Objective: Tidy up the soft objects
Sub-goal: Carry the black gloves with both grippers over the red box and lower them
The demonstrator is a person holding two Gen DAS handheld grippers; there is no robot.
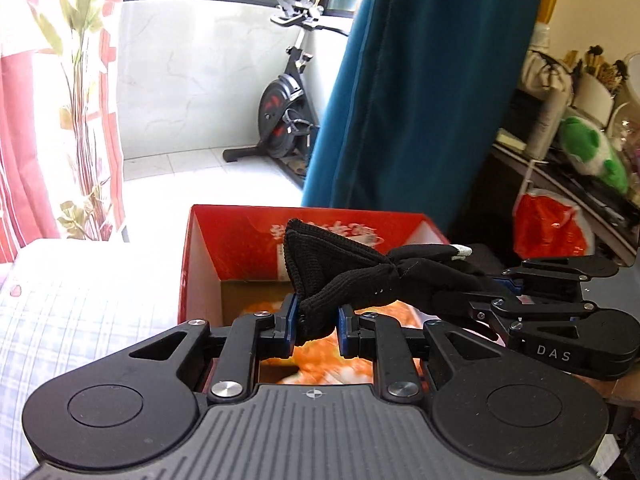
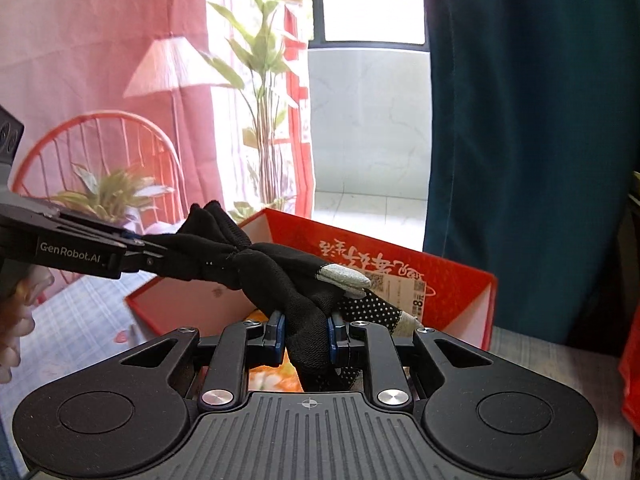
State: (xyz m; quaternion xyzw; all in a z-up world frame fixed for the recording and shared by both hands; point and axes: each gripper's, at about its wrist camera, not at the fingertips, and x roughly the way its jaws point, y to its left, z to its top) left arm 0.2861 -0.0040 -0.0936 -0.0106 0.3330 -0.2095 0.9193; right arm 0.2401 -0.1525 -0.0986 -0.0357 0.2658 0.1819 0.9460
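Observation:
A pair of black knit gloves (image 1: 360,276), bunched together with grey fingertips (image 2: 346,274), hangs in the air between both grippers. My left gripper (image 1: 316,324) is shut on the cuff end. My right gripper (image 2: 306,334) is shut on the finger end, and it shows at the right of the left wrist view (image 1: 516,300). The left gripper reaches in from the left of the right wrist view (image 2: 140,250). Below and just beyond the gloves stands an open red cardboard box (image 1: 200,264) (image 2: 452,284), with something orange inside it.
The box sits on a bed with a pale checked sheet (image 1: 80,312). A teal curtain (image 1: 420,100) hangs behind, an exercise bike (image 1: 288,112) stands on the balcony, and a cluttered shelf with a green plush toy (image 1: 592,148) is at right. Pink curtain and plants (image 2: 264,80) are at left.

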